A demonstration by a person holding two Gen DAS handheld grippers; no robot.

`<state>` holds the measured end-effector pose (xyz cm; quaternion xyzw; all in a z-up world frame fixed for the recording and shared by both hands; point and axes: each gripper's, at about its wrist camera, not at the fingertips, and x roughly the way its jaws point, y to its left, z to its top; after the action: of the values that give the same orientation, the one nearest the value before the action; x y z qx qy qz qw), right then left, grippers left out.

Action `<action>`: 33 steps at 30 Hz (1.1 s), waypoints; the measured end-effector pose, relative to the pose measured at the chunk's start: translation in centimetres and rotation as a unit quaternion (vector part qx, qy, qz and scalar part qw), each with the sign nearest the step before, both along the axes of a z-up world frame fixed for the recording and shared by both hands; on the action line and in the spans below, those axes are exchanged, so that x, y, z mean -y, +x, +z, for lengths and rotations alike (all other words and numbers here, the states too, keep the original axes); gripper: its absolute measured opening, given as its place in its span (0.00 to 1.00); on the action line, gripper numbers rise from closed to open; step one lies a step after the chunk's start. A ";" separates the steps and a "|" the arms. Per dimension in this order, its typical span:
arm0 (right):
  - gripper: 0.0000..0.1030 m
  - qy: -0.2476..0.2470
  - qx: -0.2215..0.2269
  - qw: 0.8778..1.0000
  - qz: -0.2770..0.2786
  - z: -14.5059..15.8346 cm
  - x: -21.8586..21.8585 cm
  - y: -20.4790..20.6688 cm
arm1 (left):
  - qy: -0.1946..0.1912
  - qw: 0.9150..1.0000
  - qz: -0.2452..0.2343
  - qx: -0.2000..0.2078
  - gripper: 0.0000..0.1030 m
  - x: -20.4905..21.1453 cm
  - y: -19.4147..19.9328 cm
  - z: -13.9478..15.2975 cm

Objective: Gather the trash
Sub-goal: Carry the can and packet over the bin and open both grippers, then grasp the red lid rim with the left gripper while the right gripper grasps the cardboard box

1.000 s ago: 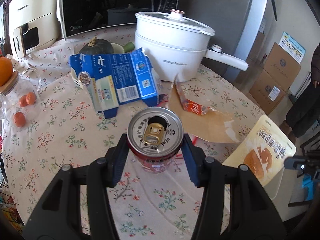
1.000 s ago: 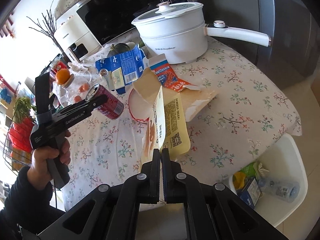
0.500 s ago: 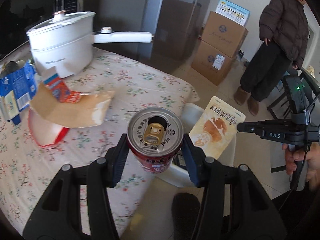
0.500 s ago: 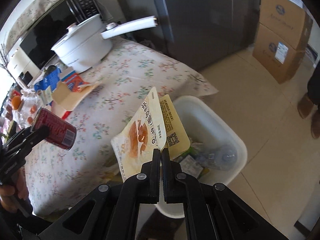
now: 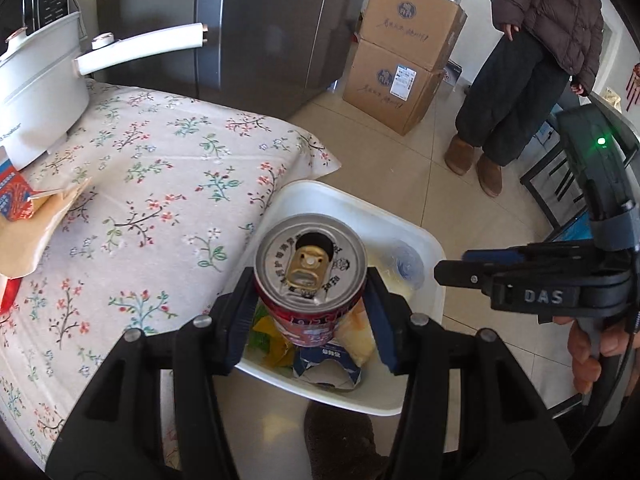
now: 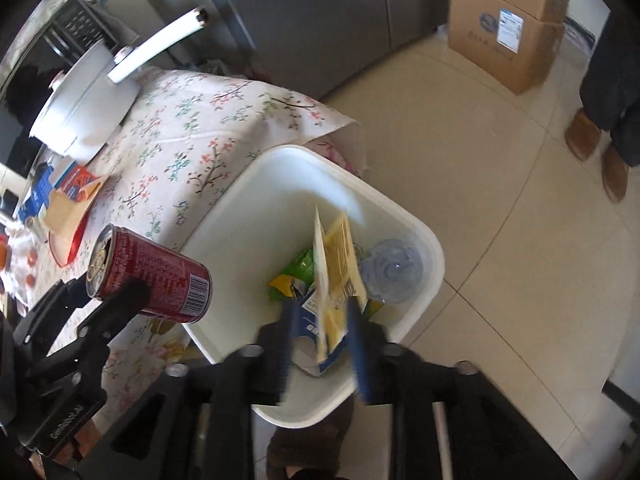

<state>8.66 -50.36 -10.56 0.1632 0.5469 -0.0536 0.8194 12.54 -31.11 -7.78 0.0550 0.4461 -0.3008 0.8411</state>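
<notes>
The left gripper [image 5: 311,294] grips a red can [image 5: 310,280] above the white bin [image 6: 404,220]. The right gripper [image 6: 322,344] is spread open; the yellow packet [image 6: 336,280] hangs between its fingers over the bin.

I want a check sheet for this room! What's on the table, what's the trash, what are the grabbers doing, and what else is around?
Surface: table with floral cloth.
Job's things: red can over the white bin; yellow snack packet blurred between the right fingers, over the bin. Bin holds wrappers, a blue carton and a clear bottle.
Clutter: white pot, torn cardboard.
Grippers: left gripper shut on the can; right gripper open, packet looks released.
Cables: thin black one by the right handle.
Surroundings: grey fridge, stacked boxes, a standing person.
</notes>
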 end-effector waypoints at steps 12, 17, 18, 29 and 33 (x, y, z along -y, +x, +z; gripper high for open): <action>0.52 -0.023 0.003 1.000 -0.006 0.6 0.3 -0.7 | 0.000 1.000 -0.024 -0.020 0.53 2.1 0.0 -1.8; 0.60 -0.023 0.005 1.000 -0.020 0.9 0.5 -0.8 | -0.005 0.999 -0.032 -0.008 0.73 1.4 -0.7 -1.0; 0.62 -0.023 0.006 1.000 -0.021 1.0 0.4 -0.8 | -0.004 1.000 -0.030 0.000 0.77 1.1 -0.8 -0.7; 0.70 -0.031 0.024 0.999 0.003 2.6 -3.1 0.7 | 0.014 1.000 0.015 0.024 0.89 -6.0 -0.5 2.4; 0.72 -0.033 0.032 0.999 0.021 3.2 -5.4 1.6 | 0.022 0.998 0.052 0.025 0.95 -9.6 -0.1 3.0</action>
<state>10.22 -44.95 -7.35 0.1259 0.5215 -0.0492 0.8425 12.41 -21.51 -4.78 0.0575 0.4336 -0.2457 0.8651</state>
